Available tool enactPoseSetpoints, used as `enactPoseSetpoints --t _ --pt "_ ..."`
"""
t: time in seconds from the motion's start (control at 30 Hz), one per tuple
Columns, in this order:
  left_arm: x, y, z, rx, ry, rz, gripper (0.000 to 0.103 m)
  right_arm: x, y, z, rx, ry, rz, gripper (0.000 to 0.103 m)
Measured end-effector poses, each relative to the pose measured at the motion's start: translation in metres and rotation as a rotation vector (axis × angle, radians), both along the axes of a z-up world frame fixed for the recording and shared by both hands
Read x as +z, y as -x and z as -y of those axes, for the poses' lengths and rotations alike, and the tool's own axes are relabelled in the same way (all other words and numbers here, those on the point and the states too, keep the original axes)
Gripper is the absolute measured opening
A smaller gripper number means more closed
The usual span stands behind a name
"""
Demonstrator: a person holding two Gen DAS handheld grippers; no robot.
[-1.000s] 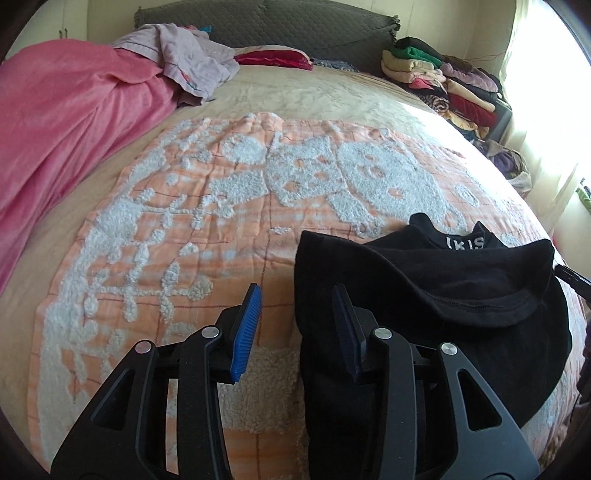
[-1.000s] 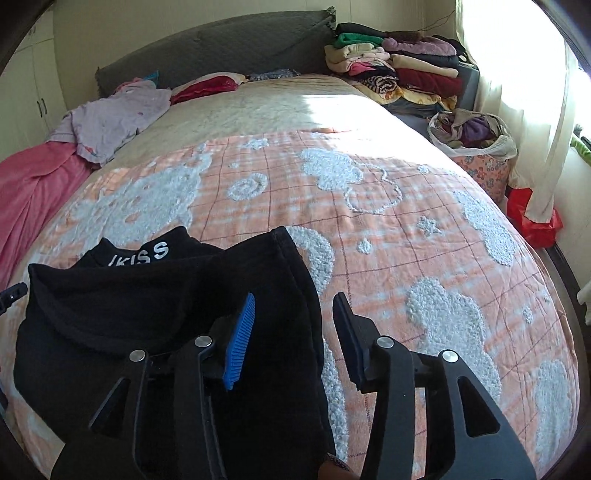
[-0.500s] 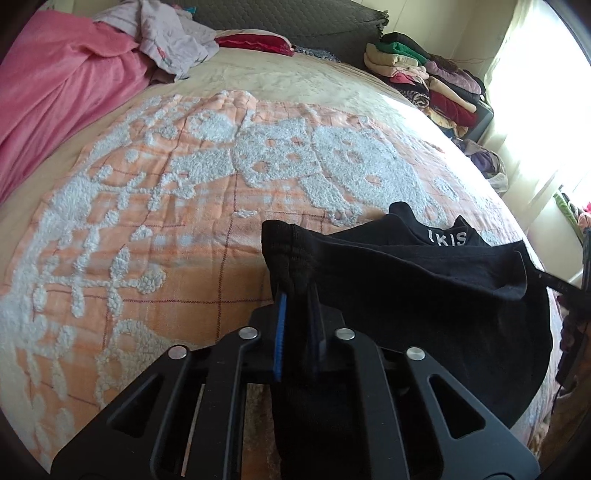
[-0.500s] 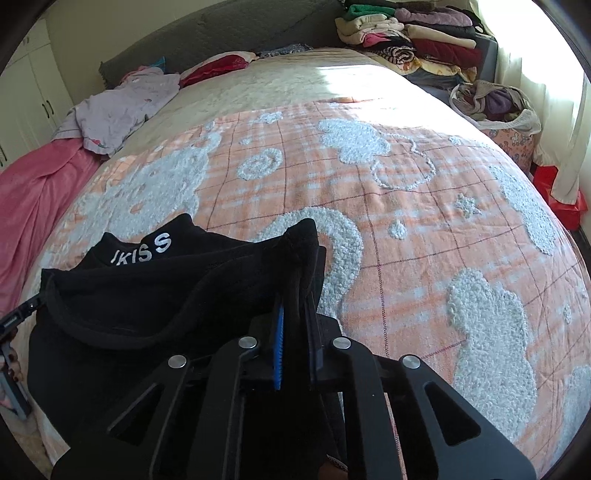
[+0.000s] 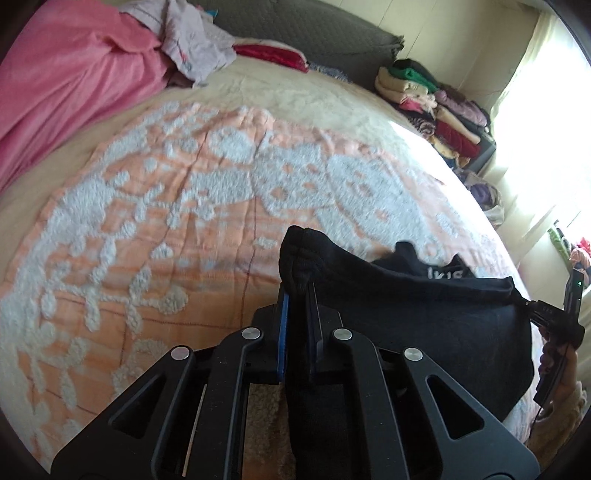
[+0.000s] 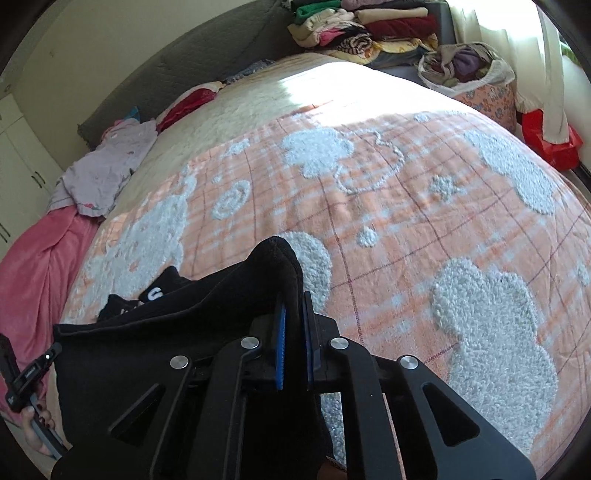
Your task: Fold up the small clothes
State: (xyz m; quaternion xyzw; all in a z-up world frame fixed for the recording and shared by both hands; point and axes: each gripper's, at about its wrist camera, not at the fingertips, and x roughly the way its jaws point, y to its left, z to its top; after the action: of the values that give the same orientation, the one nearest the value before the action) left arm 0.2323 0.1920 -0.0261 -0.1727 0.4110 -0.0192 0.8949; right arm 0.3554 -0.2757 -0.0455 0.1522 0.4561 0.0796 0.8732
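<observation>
At the bed's left edge I saw a bunched pink fleece blanket (image 5: 70, 85), with a crumpled pale lilac garment (image 5: 195, 48) lying against it near the grey quilted headboard (image 5: 314, 29).

My left claw (image 5: 296, 295) was clamped tight on one corner of the small black cotton garment with white lettering (image 5: 424, 325), the cloth pinched between its blue pads and bulging out above the tips. That garment sat near the foot edge of the bed, on the orange-and-white tufted bedspread (image 5: 184, 206), its held corners raised off the cover while its lettered band still lay on it. The fabric hung in a shallow sag between my two claws.

My right claw (image 6: 293, 317) was likewise closed hard on the opposite corner of the same garment, a fold of black cloth standing up past its pads. In the left wrist view I could see the other tool at the far right margin, with part of a hand (image 5: 565, 384) behind it; in the right wrist view a hand (image 6: 35, 428) showed at the lower left.

Beyond the bed's right edge stood a stack of folded clothes in mixed colours (image 6: 362, 26), then a floral fabric basket stuffed with laundry (image 6: 476, 77) below the bright curtain (image 6: 546, 74).
</observation>
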Motion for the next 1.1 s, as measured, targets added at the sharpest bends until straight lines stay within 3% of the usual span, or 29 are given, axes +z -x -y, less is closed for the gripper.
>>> enactPoseSetpoints --t 0.13,0.17,0.27,0.4,0.47,0.67,1.0,1.1 --pt "-0.008 -0.001 0.005 -0.004 -0.017 -0.016 0.004 -0.011 0.000 -0.004 -0.021 0.028 -0.020 0.008" --pt "-0.007 -0.001 0.006 -0.004 -0.024 -0.015 0.005 -0.009 0.001 -0.006 -0.023 0.051 -0.019 0.014" --pt "0.002 0.003 0.007 0.000 -0.045 0.002 0.007 0.008 0.006 -0.014 -0.001 0.110 0.025 0.021" --pt "0.020 0.011 0.012 0.007 -0.085 0.039 0.014 0.035 0.017 -0.024 0.022 0.160 0.108 0.024" --pt "0.029 0.017 0.016 0.005 -0.095 0.057 0.018 0.045 0.025 -0.032 0.060 0.167 0.143 0.029" --pt "0.046 0.031 0.051 -0.082 -0.135 0.092 0.028 0.045 0.046 -0.076 0.224 0.207 0.156 0.030" --pt "0.019 0.041 0.127 -0.285 -0.178 0.039 0.040 0.021 0.070 -0.139 0.435 0.196 0.095 0.034" --pt "0.002 0.035 0.128 -0.282 -0.199 -0.001 0.041 0.008 0.064 -0.160 0.463 0.242 0.077 0.039"
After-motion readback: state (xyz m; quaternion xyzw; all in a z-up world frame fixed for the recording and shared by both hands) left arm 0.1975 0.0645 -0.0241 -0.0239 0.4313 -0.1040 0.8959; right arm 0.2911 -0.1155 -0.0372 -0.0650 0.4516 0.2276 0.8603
